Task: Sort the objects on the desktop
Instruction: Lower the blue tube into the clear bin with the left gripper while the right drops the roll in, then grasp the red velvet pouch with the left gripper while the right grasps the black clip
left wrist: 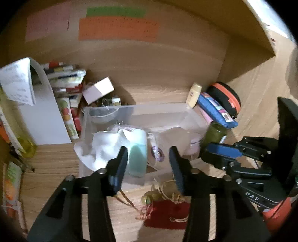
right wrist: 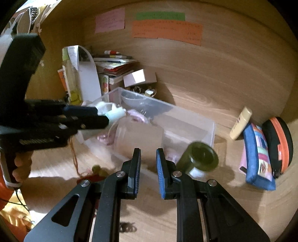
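Clear rectangular plastic bin (right wrist: 186, 119) on the wood-grain tabletop (right wrist: 204, 89), long axis running left–right along the back wall, holding soft white cloth (left wrist: 104, 147) and a pale teal piece (left wrist: 137, 158). Left claw (left wrist: 148, 163) spread wide and empty above the bin's near rim. Right claw (right wrist: 148, 171) parted, gripping nothing, beside a dark green glass jar (right wrist: 200, 157) lying tilted.

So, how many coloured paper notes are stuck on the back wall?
3: a pink note on the left, a green note to its right, and an orange note just below the green one. None seems hidden.
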### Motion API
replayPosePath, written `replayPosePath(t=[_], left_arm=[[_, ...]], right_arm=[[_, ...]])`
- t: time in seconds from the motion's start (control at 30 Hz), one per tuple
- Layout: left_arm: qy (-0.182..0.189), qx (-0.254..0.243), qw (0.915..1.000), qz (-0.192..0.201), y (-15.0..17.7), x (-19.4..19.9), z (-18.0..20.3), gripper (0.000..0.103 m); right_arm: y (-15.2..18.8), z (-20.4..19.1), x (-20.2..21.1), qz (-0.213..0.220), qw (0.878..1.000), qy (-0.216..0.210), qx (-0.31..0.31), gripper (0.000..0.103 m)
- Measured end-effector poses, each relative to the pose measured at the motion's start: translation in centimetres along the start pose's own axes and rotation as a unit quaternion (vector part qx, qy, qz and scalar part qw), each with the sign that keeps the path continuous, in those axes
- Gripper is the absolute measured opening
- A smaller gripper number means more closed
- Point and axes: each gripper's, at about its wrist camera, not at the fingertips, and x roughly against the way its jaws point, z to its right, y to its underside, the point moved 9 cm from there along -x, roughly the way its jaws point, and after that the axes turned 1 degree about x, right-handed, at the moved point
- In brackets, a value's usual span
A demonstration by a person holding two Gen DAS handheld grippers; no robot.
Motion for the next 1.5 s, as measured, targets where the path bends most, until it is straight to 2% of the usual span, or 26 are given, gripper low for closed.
replayPosePath(t=[0.13, 0.3, 0.37, 0.5, 0.6, 0.7, 0.9, 1.03, 1.13, 1.27, 1.33, 1.37, 1.5], left_arm=[[0.005, -0.01, 0.9999, 0.008, 0.7, 1.8, 1.0, 0.057], [0.002, -0.023, 0.9997, -0.012, 3.2, 2.1, 1.8, 0.065], [-0.002, -0.027, 0.9991, -0.033, 4.6, 1.6, 1.8, 0.065], [0.005, -0.014, 0.9954, -0.095, 8.3, -0.1, 1.7, 0.077], [-0.001, -0.011, 0.9904, -0.138, 11.0, -1.5, 1.4, 0.077], [0.008, 0.003, 0.9853, -0.171, 12.6, -2.7, 1.3, 0.077], [0.006, -0.01, 0.9868, -0.162, 11.9, -3.4, 2.2, 0.086], [-0.002, -0.025, 0.9856, -0.167, 11.3, -4.6, 2.7, 0.087], [-0.009, -0.031, 0.9848, -0.171, 11.1, -5.7, 3.0, 0.092], [-0.015, -0.045, 0.9863, -0.158, 10.7, -6.7, 3.4, 0.092], [-0.021, -0.055, 0.9871, -0.148, 10.7, -6.8, 3.4, 0.086], [-0.026, -0.064, 0.9873, -0.143, 10.6, -6.8, 3.4, 0.076], [-0.025, -0.082, 0.9878, -0.13, 11.0, -6.3, 3.2, 0.068]], right_arm=[[1.5, -0.1, 0.6, -0.01, 1.0, 0.003, 0.001, 0.019], [4.1, -0.5, 0.8, -0.032, 0.999, -0.005, 0.003, 0.032], [5.1, -0.8, 0.9, -0.041, 0.999, -0.009, 0.005, 0.035], [7.4, -1.7, 0.8, -0.07, 0.997, -0.026, 0.012, 0.039], [8.9, -2.3, 0.9, -0.083, 0.996, -0.03, 0.023, 0.039], [10.2, -2.8, 0.8, -0.094, 0.994, -0.036, 0.03, 0.039], [11.2, -3.3, 0.2, -0.105, 0.993, -0.05, 0.031, 0.039], [11.1, -3.8, -0.2, -0.105, 0.992, -0.058, 0.039, 0.039], [11.2, -4.2, -0.5, -0.102, 0.992, -0.059, 0.041, 0.038], [11.1, -4.6, -0.7, -0.1, 0.992, -0.066, 0.044, 0.023], [11.2, -4.5, -0.7, -0.098, 0.992, -0.065, 0.046, 0.017], [11.2, -4.4, -0.6, -0.098, 0.992, -0.065, 0.045, 0.013], [11.3, -3.5, -0.3, -0.091, 0.993, -0.067, 0.026, 0.013]])
